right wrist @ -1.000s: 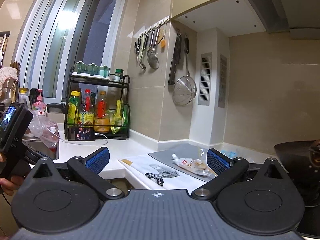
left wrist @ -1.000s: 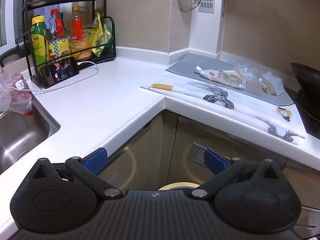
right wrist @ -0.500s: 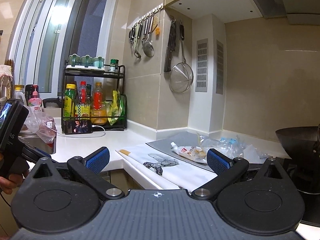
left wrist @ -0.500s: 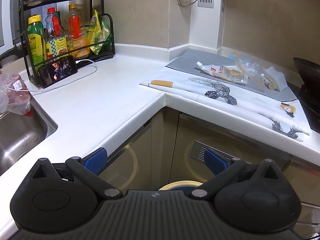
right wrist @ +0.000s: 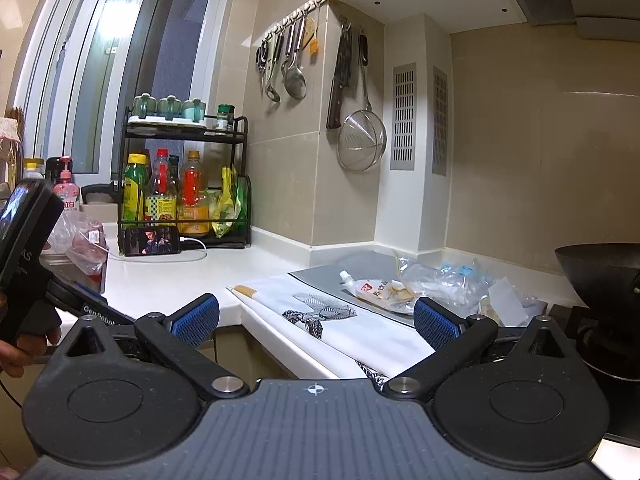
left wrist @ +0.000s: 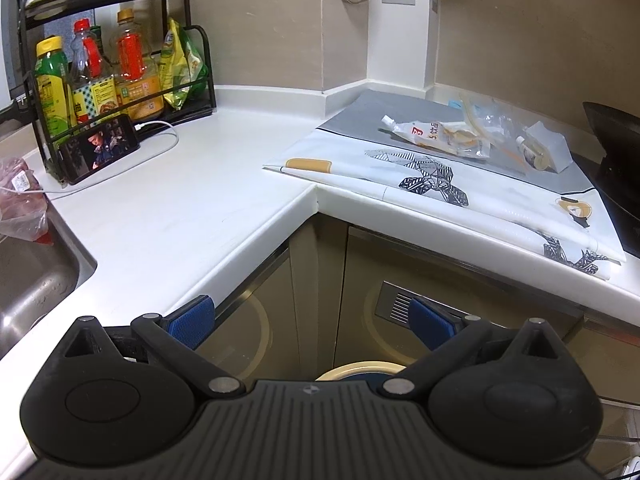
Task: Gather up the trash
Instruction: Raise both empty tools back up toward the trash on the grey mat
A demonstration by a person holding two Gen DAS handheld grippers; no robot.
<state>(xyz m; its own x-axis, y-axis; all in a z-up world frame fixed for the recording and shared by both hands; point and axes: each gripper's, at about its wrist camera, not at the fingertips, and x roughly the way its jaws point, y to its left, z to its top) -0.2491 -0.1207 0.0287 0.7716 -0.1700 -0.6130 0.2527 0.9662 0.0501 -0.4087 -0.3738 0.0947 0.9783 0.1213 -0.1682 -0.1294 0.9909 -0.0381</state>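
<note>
Both claws are spread wide with nothing between the blue pads. The left gripper (left wrist: 310, 318) hangs low in front of the cabinet doors at the counter's inner corner, the right gripper (right wrist: 316, 318) higher, level with the counter edge.

The trash sits well ahead of both, on the grey part of a printed mat (left wrist: 472, 196) by the back wall: a spouted sauce pouch (left wrist: 436, 136), crumpled clear plastic (left wrist: 486, 118) just behind it, and a small white carton (left wrist: 550, 148) beside that. From the right wrist the same heap shows side-on — sauce pouch (right wrist: 378, 290), clear plastic (right wrist: 444, 280).

Only the left view looks down on a cream-rimmed bin (left wrist: 360, 370) below the claw, partly hidden by it, and on the steel sink (left wrist: 36, 280) with a pinkish bag (left wrist: 20, 196) at its rim. Only the right view takes in the window, the hanging utensils (right wrist: 288, 68) and strainer (right wrist: 362, 138), and the person's hand (right wrist: 24, 346) on the other gripper's black handle.

The white countertop (left wrist: 172, 208) turns an L. A black rack (left wrist: 116, 76) of bottles stands in the far corner with a lit phone (left wrist: 100, 148) propped against it — and a dark wok (right wrist: 604, 276) at the right.
</note>
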